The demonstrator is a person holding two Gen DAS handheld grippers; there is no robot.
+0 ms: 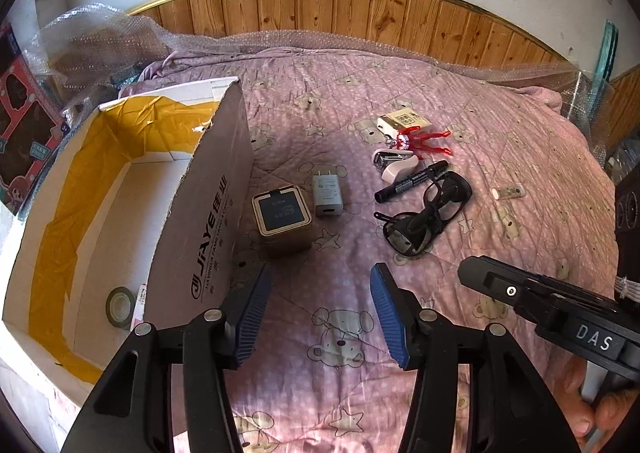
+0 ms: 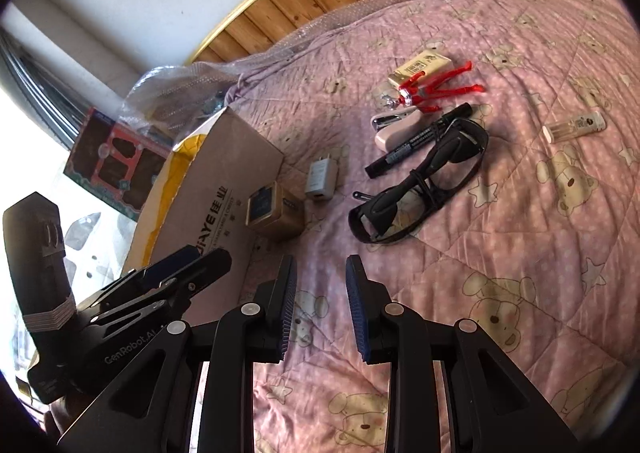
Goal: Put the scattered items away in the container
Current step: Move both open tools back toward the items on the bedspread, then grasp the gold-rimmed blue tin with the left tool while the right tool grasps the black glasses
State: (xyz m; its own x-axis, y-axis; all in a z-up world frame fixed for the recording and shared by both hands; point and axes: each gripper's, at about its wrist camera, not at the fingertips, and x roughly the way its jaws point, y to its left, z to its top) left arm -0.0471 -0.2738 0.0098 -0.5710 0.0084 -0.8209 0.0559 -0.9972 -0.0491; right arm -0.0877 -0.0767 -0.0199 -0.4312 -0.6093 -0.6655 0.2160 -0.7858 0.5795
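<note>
We read "JiAYE", followed by two Chinese characters, in dark print on the outer grey-brown wall of the open cardboard box (image 1: pixel 208 221), with a smaller line beneath it too blurred to make out. We find white letters "DAS" on the black body of the right gripper (image 1: pixel 592 337) in the left wrist view, and pale lettering "GenRobot.AI" on the black body of the left gripper (image 2: pixel 132 349) in the right wrist view. We note printing on the black marker pen (image 2: pixel 416 143) and a square code on the cream flat packet (image 1: pixel 404 119), neither legible.

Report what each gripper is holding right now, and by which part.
Nothing is held. The left gripper and the right gripper both hang open above the quilt, with only fabric showing between their blue pads.
</note>
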